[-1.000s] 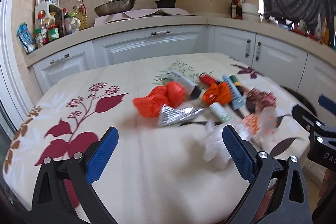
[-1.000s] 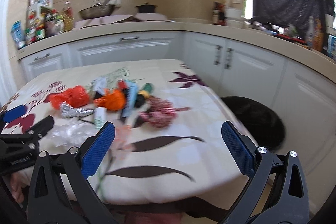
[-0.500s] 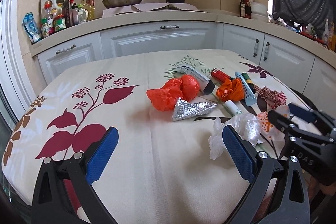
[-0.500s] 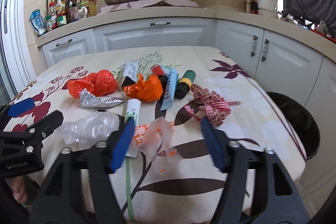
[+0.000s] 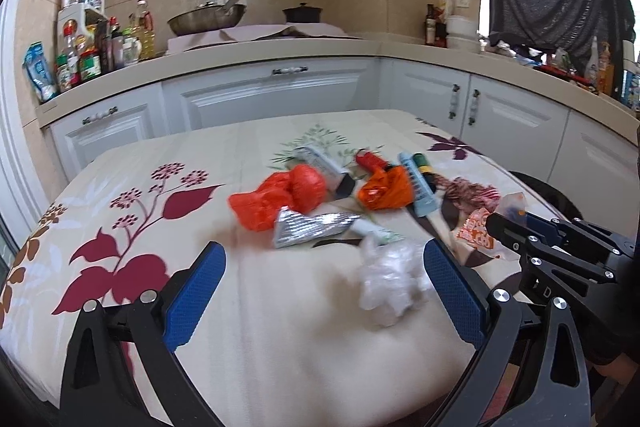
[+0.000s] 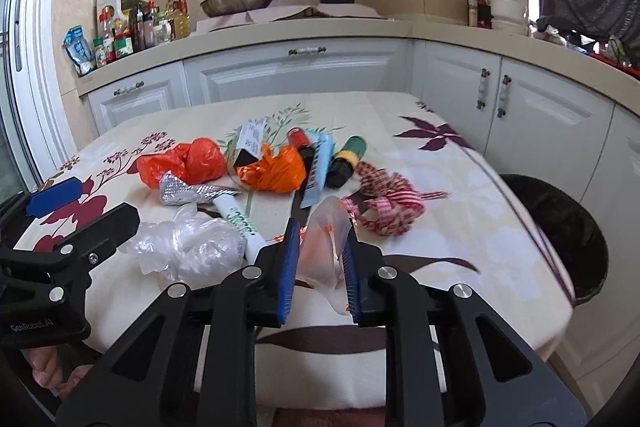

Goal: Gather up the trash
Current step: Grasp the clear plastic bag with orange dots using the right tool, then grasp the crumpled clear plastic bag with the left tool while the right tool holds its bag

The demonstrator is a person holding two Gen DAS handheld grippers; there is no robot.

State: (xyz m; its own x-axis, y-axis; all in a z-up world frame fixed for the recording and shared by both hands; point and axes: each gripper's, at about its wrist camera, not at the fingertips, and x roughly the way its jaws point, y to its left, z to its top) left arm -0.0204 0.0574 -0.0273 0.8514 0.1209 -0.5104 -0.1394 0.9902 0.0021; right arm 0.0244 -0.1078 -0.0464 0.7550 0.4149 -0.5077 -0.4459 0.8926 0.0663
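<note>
Trash lies on the floral tablecloth (image 5: 168,155): a red bag (image 5: 280,197), a foil wrapper (image 5: 308,231), an orange bag (image 6: 276,173), tubes, a checked ribbon (image 6: 384,203) and a crumpled clear bag (image 5: 390,277). My left gripper (image 5: 320,291) is open above the near table, the clear bag just inside its right finger. My right gripper (image 6: 320,267) is shut on a clear orange-printed wrapper (image 6: 324,243) near the table's front edge; it also shows in the left wrist view (image 5: 516,231).
A black-lined trash bin (image 6: 560,223) stands on the floor to the right of the table. White cabinets and a counter (image 5: 280,55) with bottles, a wok and a pot run behind and to the right.
My right gripper has closed from wide open onto the clear orange-printed wrapper. Both grippers have moved in closer over the table.
</note>
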